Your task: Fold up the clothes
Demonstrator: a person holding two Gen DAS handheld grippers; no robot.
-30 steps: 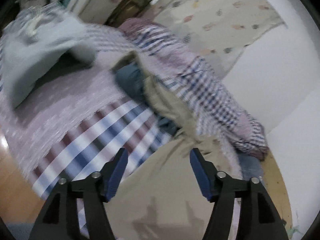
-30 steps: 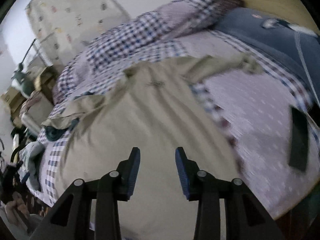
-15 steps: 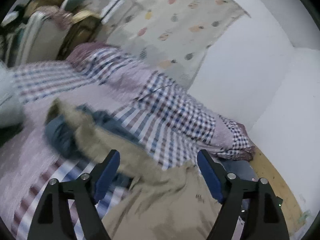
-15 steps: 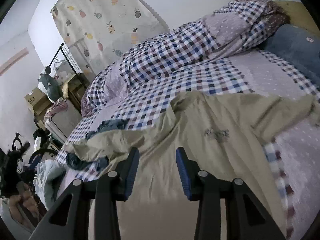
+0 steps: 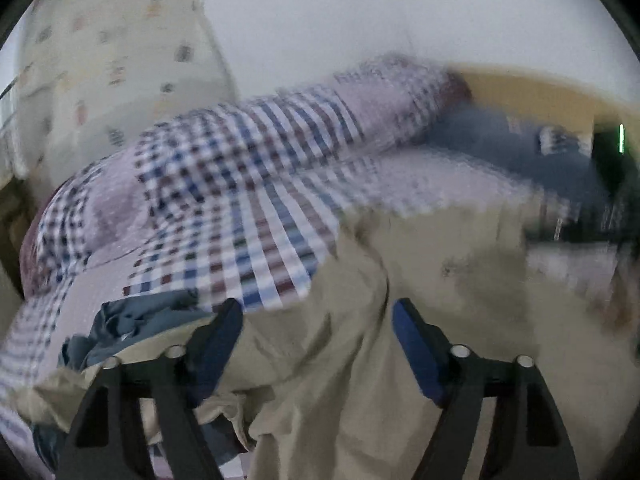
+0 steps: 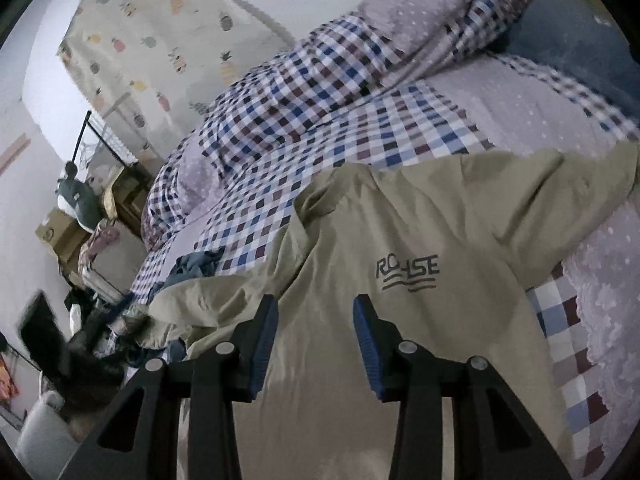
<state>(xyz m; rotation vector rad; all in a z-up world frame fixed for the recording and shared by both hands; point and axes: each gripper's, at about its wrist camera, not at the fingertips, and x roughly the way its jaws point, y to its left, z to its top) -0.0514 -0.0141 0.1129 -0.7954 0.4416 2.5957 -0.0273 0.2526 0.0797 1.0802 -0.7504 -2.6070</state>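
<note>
Khaki shirt (image 6: 420,240) lies spread on checked bedspread (image 6: 320,112), long axis running away from both parted, empty grippers, right gripper (image 6: 315,334) near logo, left gripper (image 5: 318,344) over bunched sleeve side.

Left gripper (image 5: 318,344), black angular frame with blue-padded fingers, jaws spread wide, nothing between the pads; left wrist view is motion-blurred. Both fingers reach up from the bottom edge, pointing forward and slightly down. Right gripper (image 6: 315,336), same black frame and blue ribbed pads, jaws parted but narrower than the left, gap empty, view sharp. No hand or sleeve of the person visible in either view.
</note>
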